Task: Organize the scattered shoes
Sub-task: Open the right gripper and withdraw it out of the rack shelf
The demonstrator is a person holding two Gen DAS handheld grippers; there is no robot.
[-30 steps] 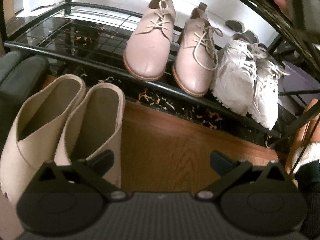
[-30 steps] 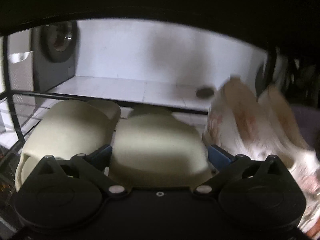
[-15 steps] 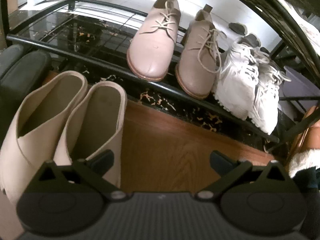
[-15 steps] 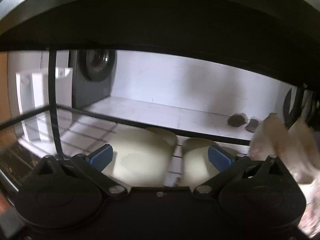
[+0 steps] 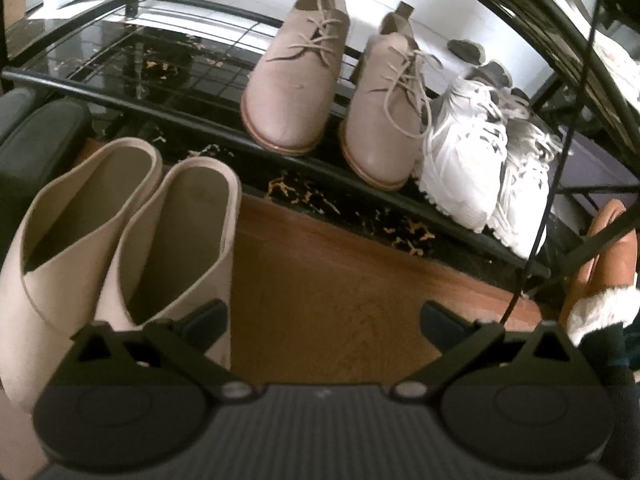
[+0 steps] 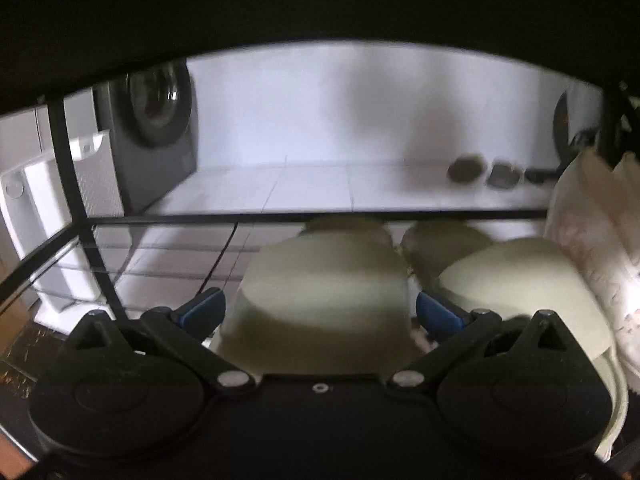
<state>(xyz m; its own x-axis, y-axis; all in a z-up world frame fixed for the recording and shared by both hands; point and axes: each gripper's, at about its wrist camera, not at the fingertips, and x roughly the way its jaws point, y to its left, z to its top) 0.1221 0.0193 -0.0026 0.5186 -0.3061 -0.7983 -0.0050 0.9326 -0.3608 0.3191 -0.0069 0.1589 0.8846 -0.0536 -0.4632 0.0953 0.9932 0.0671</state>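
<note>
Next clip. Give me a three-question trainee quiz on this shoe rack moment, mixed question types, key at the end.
1. True or false: the left tongs grip a shoe.
2. Which pair is off the rack? A) white sneakers B) beige mules C) laced oxfords
3. Fill in: a pale green slide sits between the open fingers of the ___ tongs.

Key: 1 false; 2 B; 3 right.

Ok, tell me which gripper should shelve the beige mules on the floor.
Left. The left gripper hangs open beside the beige suede mules; the right gripper straddles a pale green slide.
</note>
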